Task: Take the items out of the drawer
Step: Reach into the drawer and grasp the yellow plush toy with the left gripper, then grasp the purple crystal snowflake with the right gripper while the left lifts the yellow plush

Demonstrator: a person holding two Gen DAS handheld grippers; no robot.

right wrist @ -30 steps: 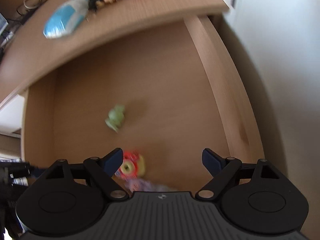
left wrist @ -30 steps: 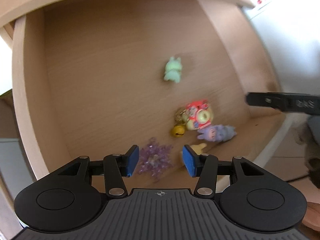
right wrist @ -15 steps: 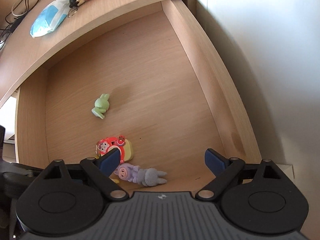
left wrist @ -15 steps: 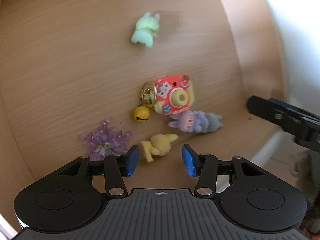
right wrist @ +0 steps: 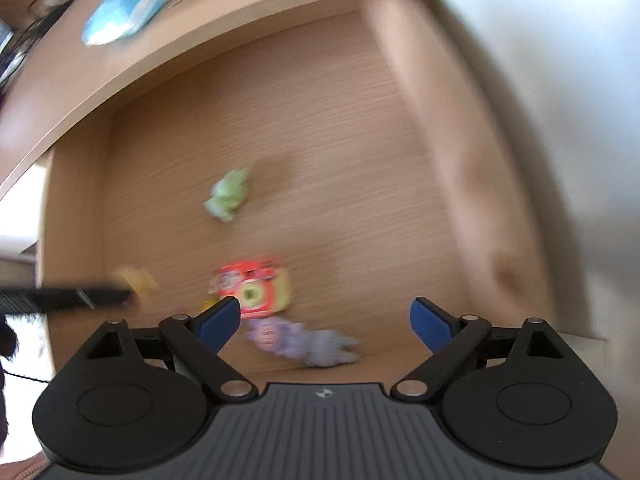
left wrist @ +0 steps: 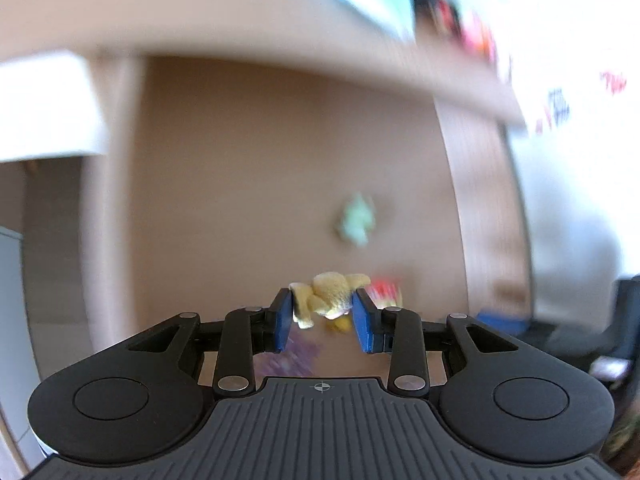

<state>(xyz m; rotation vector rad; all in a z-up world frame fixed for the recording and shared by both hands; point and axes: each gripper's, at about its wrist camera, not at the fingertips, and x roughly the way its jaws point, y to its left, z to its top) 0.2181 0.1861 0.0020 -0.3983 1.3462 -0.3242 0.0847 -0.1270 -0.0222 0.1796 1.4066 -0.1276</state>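
A small yellow plush bunny (left wrist: 326, 300) hangs above the drawer floor (left wrist: 240, 168) between the blue pads of my left gripper (left wrist: 324, 314), whose jaws are closing on it. The right wrist view shows that same bunny (right wrist: 140, 280) at the tip of the left gripper (right wrist: 80, 296), at the drawer's left side. My right gripper (right wrist: 324, 316) stands open above the drawer's front, nothing between its fingers. Below it lie a purple plush bunny (right wrist: 300, 340), a red and yellow toy camera (right wrist: 256, 292) and, farther in, a green plush bunny (right wrist: 228, 196).
A purple crystal charm (left wrist: 288, 360) and a yellow bell (left wrist: 340, 324) lie blurred under the left gripper. The drawer's right wall (right wrist: 440, 160) borders a white surface. The desk top (right wrist: 160, 48) overhangs the drawer's back and carries a blue pouch (right wrist: 124, 12) and small toys.
My left gripper dropped over the yellow bunny, closed on it and rose with it off the drawer floor. The right gripper stayed over the drawer's front and widened a little.
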